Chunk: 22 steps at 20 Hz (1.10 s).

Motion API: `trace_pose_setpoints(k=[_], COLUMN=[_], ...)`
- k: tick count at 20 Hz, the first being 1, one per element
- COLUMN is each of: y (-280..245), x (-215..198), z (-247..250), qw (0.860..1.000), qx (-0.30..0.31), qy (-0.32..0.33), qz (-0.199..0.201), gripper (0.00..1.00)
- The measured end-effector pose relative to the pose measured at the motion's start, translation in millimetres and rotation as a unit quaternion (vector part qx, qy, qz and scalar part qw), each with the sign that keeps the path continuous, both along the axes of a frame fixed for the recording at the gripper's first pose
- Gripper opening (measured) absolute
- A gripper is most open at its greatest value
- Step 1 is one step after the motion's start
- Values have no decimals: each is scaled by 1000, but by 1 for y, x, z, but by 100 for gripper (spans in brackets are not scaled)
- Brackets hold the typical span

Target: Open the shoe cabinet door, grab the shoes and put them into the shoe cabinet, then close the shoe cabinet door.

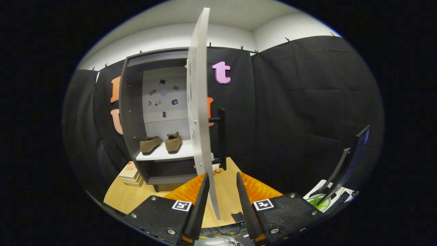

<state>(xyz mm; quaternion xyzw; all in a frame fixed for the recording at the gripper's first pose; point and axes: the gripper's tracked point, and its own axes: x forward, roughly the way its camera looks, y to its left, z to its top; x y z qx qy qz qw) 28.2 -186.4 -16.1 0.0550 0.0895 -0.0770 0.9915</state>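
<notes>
The shoe cabinet stands open on the wooden table, beyond my fingers. Its white door is swung out toward me, edge-on, with a black handle on its far side. Two brown shoes sit side by side on the white shelf inside. My gripper is open, and the door's lower edge hangs between the fingers, close to the left one. Neither finger visibly presses on it.
A stack of books lies on the table left of the cabinet. A small toy figure sits behind the door's foot. A black stand leans over a green-and-white object at the right.
</notes>
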Motion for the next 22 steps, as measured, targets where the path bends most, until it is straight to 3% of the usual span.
trace_pose_setpoints(k=[3,9,13,18,22], y=[-23,-7,-4,35,86], x=[12,43,47,41,43], z=[-11,-14,-11,-16,-13], qw=[1000,997,995,987,976], qx=[12,21,1,38,31], qy=[0,-19,-29,-32,-42], qz=[7,79,92,150,212], gripper=[53,56,57,58,58])
